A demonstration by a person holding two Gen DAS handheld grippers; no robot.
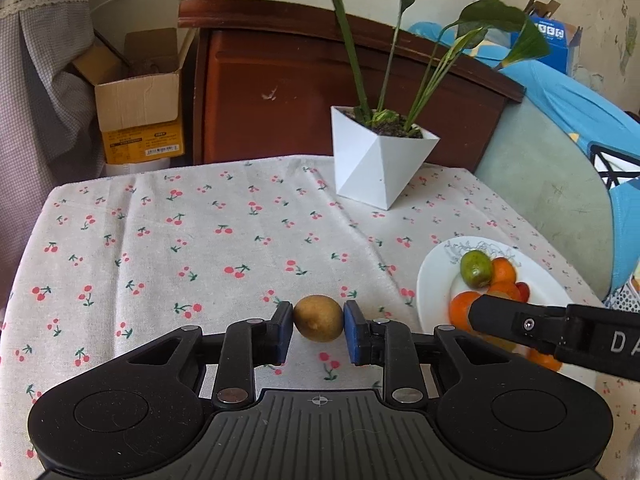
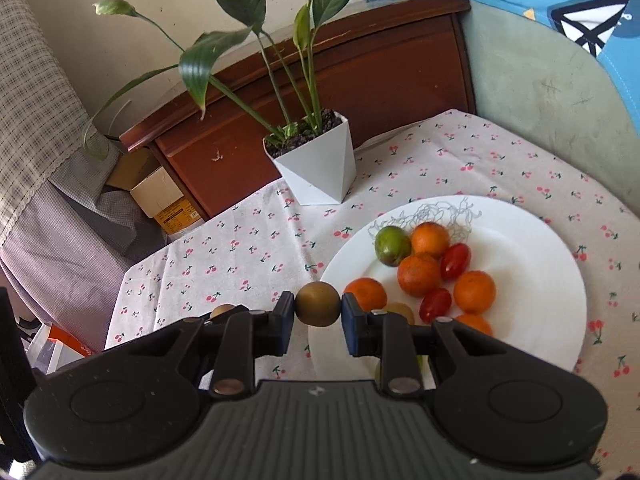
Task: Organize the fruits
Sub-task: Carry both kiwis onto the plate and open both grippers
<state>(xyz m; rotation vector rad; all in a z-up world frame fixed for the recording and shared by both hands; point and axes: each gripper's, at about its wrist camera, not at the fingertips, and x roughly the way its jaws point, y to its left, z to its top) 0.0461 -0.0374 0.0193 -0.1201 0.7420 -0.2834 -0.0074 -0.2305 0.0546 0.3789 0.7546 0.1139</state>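
My left gripper (image 1: 319, 322) is shut on a brown kiwi (image 1: 318, 317), held just above the cherry-print tablecloth, left of the white plate (image 1: 430, 284). My right gripper (image 2: 318, 312) is shut on a second brown-green kiwi (image 2: 318, 304), held over the plate's left rim (image 2: 560, 264). The plate holds several oranges (image 2: 418, 273), two red cherry tomatoes (image 2: 455, 261), a green fruit (image 2: 391, 245) and a yellow-green fruit partly hidden behind my right finger. The right gripper's body (image 1: 560, 328) shows in the left wrist view over the plate. The left-held kiwi (image 2: 222, 313) peeks out at the left.
A white angular pot (image 1: 376, 160) with a tall leafy plant stands at the table's back. Behind it are a brown wooden headboard (image 1: 280, 92) and a cardboard box (image 1: 140, 100). A grey-green cushion (image 2: 540, 92) borders the table's right side.
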